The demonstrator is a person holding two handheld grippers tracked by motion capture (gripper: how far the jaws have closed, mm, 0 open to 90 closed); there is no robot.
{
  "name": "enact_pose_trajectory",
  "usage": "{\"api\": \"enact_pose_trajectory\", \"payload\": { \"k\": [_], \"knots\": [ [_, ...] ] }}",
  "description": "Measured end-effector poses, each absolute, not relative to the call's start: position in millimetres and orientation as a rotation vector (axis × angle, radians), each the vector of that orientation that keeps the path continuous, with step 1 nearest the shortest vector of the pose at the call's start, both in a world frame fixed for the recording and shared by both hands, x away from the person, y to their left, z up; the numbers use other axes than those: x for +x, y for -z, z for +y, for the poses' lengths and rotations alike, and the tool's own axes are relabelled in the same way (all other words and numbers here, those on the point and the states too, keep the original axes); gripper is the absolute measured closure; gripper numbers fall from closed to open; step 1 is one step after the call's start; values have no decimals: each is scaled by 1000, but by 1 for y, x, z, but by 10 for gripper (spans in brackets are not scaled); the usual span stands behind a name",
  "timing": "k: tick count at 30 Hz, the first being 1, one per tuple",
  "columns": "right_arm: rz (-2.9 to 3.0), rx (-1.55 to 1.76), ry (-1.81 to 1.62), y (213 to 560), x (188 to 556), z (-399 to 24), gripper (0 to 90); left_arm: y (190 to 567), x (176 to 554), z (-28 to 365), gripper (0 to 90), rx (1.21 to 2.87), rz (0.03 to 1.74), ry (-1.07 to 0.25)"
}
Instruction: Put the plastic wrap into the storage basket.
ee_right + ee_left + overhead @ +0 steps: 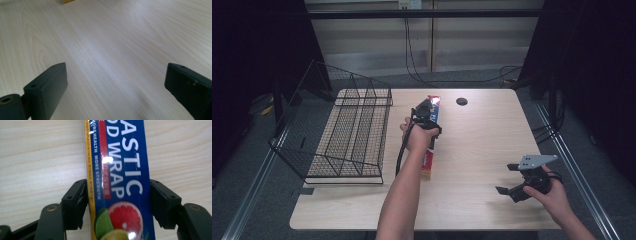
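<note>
- Blue cardboard, with a yellow edge strip and citrus fruit printed on it: the plastic wrap box (120,182) lies flat on the wooden table (482,145), just right of the wire basket (352,135), its long axis running from the person's side toward the far edge.
- Directly under the left gripper (426,116) is where the box lies, so the coming lift turns on a grip square across its narrow width.
- From the left gripper view, both black pads sit against the box's long sides, the left one on the yellow edge and the right one on the blue edge; I judge the box clamped, though how firmly cannot be told.
- From the high view, the left hand (418,137) covers the box's middle, hiding the jaw contact, but both ends of the box and the basket beside it can be seen.
- Well apart at the near right, the right gripper (512,180) is held low over bare wood, its jaws spread wide with nothing between them.
- That makes the left hand the working one; the basket is the likely destination.
</note>
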State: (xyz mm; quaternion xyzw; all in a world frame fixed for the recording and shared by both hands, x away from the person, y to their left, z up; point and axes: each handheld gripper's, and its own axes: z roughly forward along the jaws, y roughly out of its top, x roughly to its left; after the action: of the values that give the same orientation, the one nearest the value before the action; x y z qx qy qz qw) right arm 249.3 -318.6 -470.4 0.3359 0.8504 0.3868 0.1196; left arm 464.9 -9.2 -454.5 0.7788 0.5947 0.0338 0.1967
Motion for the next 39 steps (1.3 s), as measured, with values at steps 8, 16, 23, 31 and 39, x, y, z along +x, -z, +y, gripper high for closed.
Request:
{"api": "enact_pose_trajectory", "payload": {
  "k": [8,16,23,31,39],
  "knots": [
    [2488,976,-1142,471,250,-318,47,450,468,-12,419,2229,1682,-125],
    [2469,988,-1152,469,250,-321,47,430,464,-5,444,2283,1663,-9],
    [2468,992,-1154,468,249,-320,47,401,461,6,446,2267,1661,32],
    [2468,985,-1158,468,249,-320,47,375,457,13,446,2277,1663,27],
    [2468,987,-1163,468,249,-320,46,353,456,23,446,2267,1666,17]
  ]
}}
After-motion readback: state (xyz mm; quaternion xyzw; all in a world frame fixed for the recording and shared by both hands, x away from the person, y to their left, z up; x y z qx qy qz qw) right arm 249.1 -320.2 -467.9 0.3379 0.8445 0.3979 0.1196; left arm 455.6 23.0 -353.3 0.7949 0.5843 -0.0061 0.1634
